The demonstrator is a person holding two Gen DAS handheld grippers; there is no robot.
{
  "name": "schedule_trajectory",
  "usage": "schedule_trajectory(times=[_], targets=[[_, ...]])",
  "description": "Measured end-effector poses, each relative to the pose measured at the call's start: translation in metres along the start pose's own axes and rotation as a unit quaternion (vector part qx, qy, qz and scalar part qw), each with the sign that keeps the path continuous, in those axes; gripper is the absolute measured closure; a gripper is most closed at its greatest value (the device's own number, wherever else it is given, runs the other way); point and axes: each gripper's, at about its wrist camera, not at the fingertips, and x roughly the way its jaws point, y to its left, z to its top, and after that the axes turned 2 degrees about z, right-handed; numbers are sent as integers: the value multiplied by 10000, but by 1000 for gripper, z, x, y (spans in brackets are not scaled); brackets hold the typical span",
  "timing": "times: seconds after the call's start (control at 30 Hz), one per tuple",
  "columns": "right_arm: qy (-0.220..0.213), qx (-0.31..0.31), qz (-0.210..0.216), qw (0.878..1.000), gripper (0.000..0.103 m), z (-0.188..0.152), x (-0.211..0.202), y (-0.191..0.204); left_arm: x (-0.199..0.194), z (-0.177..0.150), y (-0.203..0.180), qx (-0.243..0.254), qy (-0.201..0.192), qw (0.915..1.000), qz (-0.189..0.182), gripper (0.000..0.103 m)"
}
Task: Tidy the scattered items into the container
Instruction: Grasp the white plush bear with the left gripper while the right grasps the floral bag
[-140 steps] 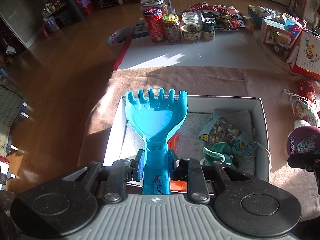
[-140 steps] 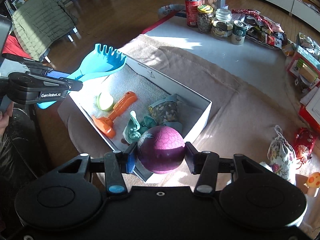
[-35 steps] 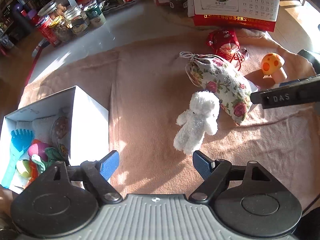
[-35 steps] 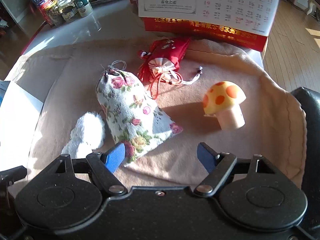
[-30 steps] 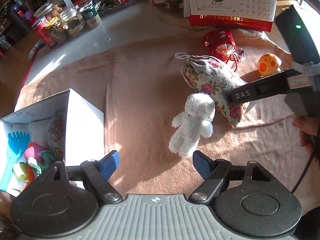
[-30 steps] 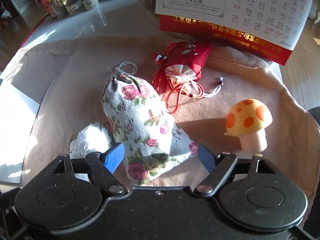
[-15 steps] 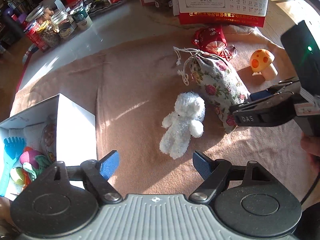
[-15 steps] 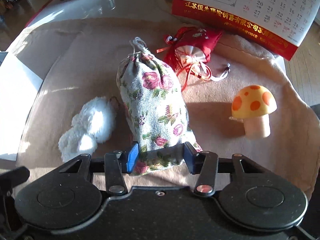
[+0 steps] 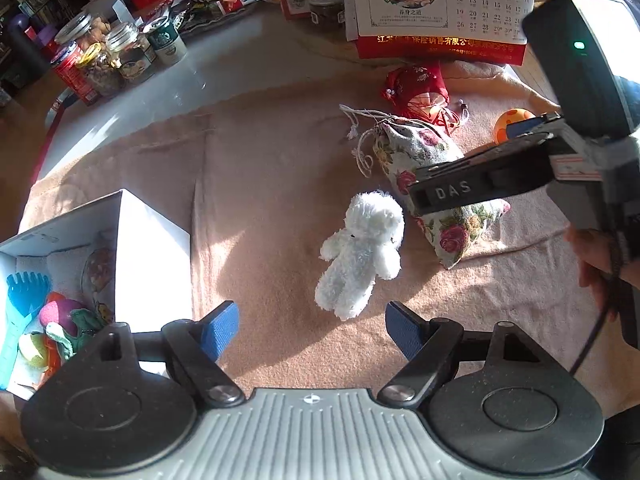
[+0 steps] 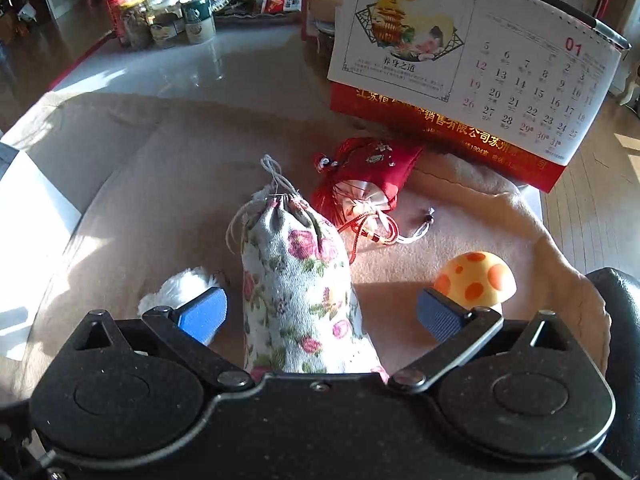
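At the left edge of the blanket (image 9: 260, 184) sits the white box (image 9: 152, 240), holding a blue rake (image 9: 24, 292), a purple ball (image 9: 60, 314) and other small toys. The left gripper (image 9: 312, 330) hovers over bare blanket just right of the box, its blue pads spread wide apart with nothing between them; the white plush bear (image 9: 360, 256) lies just beyond them, near the middle of the blanket. Just right of the bear, the flowered pouch (image 10: 296, 288) lies with its drawstring end pointing toward the far edge. The right gripper (image 10: 322, 314) straddles the pouch, its fingers apart and clear of the cloth on both sides. Beyond the pouch, a red pouch (image 10: 370, 176) rests near the blanket's far edge, in front of a desk calendar (image 10: 472, 72). An orange-spotted mushroom toy (image 10: 476, 280) stands near the right edge, just beyond the right gripper's right finger. Jars (image 9: 120, 52) cluster at the desk's far left corner.
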Motion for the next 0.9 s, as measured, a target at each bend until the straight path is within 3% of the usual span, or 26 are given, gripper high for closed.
schedule_trajectory(times=[0.1, 0.13, 0.17, 0.3, 0.43, 0.7, 0.9], targets=[[353, -63, -67, 9993, 9, 4, 24, 7, 3, 0, 5, -73, 44, 10000, -43, 22], [497, -100, -52, 9987, 15, 2, 31, 9, 3, -1, 5, -70, 52, 10000, -37, 22], [633, -135, -38, 9979, 36, 0, 38, 11, 4, -1, 5, -55, 56, 10000, -39, 22], [606, -25, 97, 9981, 55, -9, 32, 12, 5, 1, 5, -6, 64, 9998, -176, 22], [645, 122, 372, 9971, 57, -24, 1, -3, 9, 6, 4, 169, -108, 9988, -438, 22], [948, 284, 692, 9927, 57, -76, -46, -41, 57, 4, -15, 1042, -245, 9942, -105, 22], [1164, 453, 744, 9894, 57, -108, -53, -55, 79, 3, -33, 1304, -466, 9902, -174, 22]])
